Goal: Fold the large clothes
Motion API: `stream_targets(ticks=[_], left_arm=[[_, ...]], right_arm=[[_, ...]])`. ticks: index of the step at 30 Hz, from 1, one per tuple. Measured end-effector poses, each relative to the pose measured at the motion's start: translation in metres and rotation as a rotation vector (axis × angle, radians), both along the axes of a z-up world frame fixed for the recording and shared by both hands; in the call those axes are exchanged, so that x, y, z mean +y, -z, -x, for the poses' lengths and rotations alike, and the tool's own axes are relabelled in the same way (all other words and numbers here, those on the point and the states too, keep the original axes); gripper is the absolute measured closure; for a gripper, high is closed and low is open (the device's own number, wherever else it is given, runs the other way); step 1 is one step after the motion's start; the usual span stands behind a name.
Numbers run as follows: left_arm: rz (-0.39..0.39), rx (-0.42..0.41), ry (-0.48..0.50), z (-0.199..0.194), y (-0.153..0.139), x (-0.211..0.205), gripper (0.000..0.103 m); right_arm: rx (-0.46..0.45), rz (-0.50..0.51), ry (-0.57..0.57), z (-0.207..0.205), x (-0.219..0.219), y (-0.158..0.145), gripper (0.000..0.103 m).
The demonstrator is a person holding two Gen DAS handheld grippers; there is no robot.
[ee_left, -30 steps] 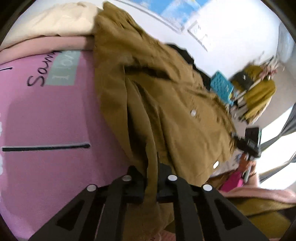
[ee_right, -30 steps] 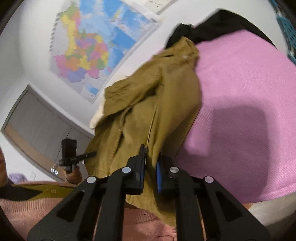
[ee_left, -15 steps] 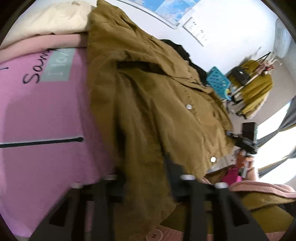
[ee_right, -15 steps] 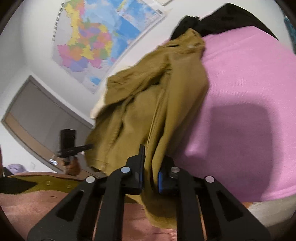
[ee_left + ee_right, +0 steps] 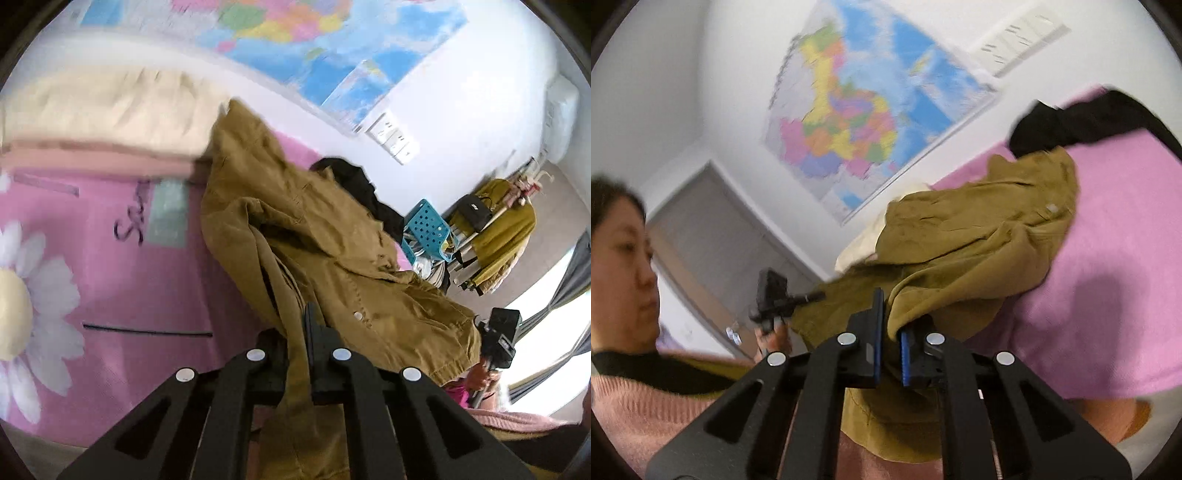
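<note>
Left wrist view: nearest the lens, the left claw pinches a fold of the tan jacket, a strip of cloth running down between its black fingers and hanging below them. From there the jacket stretches up and away across the pink bedspread, lifted and crumpled, one white snap showing just beyond the claw. To the left of the jacket the bedspread shows a large white daisy print and dark lettering; beyond the jacket's far end lie a cream pillow and a black garment. To the right of the jacket, further off, stand a blue perforated basket and a clothes rack with mustard garments. A coloured wall map hangs above it all.

In the right wrist view, the right claw is closed on another edge of the jacket, cloth caught between its blue-lined pads and sagging beneath. The jacket bunches up just past the claw, over the bedspread. The black garment touches the jacket's far edge. Left of the jacket, the other handheld unit and the person in a pink sweater appear, with the map on the wall behind.
</note>
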State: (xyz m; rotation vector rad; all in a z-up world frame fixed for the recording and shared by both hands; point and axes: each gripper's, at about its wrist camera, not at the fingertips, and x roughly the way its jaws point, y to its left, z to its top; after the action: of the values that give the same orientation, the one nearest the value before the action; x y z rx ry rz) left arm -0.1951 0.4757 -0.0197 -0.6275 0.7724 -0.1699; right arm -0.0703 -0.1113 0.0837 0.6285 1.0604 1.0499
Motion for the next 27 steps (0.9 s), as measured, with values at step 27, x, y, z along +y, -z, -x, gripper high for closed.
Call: stream_targets(ticks=[27], left_arm=[[-0.088, 0.056, -0.052, -0.139, -0.070, 0.050, 0.097]], right_arm=[[0.090, -0.082, 0.252, -0.172, 0.043, 0.010, 0.096]])
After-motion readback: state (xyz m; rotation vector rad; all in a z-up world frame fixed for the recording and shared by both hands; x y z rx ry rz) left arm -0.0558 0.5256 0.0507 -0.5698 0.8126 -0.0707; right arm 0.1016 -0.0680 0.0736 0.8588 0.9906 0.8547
